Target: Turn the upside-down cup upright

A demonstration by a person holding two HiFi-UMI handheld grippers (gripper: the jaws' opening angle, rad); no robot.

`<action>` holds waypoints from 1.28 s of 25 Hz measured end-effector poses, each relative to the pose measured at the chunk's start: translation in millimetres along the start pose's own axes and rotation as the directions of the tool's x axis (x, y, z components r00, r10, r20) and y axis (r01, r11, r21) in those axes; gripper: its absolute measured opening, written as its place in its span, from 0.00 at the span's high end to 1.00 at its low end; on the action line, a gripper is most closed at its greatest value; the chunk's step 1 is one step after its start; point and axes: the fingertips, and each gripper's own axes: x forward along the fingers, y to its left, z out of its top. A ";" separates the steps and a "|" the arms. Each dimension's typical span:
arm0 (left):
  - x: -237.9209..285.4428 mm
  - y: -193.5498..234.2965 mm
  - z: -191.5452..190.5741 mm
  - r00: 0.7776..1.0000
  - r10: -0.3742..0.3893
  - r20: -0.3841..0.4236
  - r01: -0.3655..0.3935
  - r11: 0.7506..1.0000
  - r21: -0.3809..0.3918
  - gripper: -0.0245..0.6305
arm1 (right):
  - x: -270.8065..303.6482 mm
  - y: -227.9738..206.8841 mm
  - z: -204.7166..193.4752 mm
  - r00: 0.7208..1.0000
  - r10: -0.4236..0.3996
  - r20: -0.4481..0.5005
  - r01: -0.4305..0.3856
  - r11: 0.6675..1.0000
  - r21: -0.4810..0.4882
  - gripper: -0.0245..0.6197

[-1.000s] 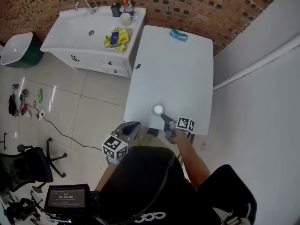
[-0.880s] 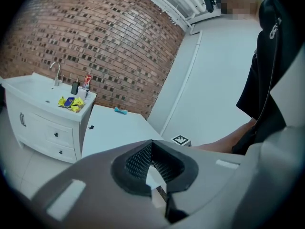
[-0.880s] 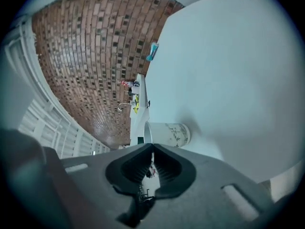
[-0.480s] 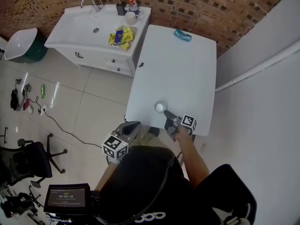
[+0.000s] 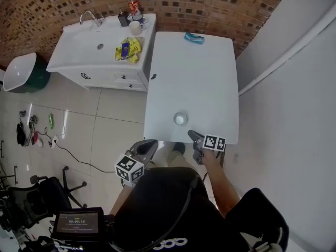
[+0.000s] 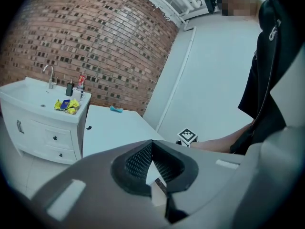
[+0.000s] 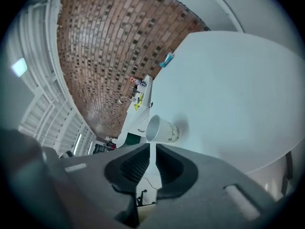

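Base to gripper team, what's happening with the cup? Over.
Left gripper shut, empty, off the table. Right gripper nearly shut, empty, just short of cup. Cup upright on table, nothing in the way.

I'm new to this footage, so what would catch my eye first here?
A lone white cup stands mouth-up near the front edge of the long white table. The right gripper hangs at that edge, apart from the cup and holding nothing. A red brick wall fills the background.
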 end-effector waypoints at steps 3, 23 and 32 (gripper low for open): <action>-7.1 -3.1 -6.9 1.000 -0.031 -0.002 0.031 0.999 0.013 0.94 | -8.3 14.5 -14.4 1.000 -0.012 0.007 0.013 0.995 -0.094 0.95; -173.5 -16.9 -100.5 0.977 -0.211 0.032 0.210 0.977 0.044 0.94 | 1.1 176.8 -228.9 0.994 -0.088 0.060 0.106 0.760 -0.641 0.97; -195.2 -56.0 -126.8 0.949 -0.315 0.006 0.314 0.947 0.069 0.94 | -45.6 174.5 -292.4 0.982 -0.153 0.107 0.186 0.765 -0.617 0.97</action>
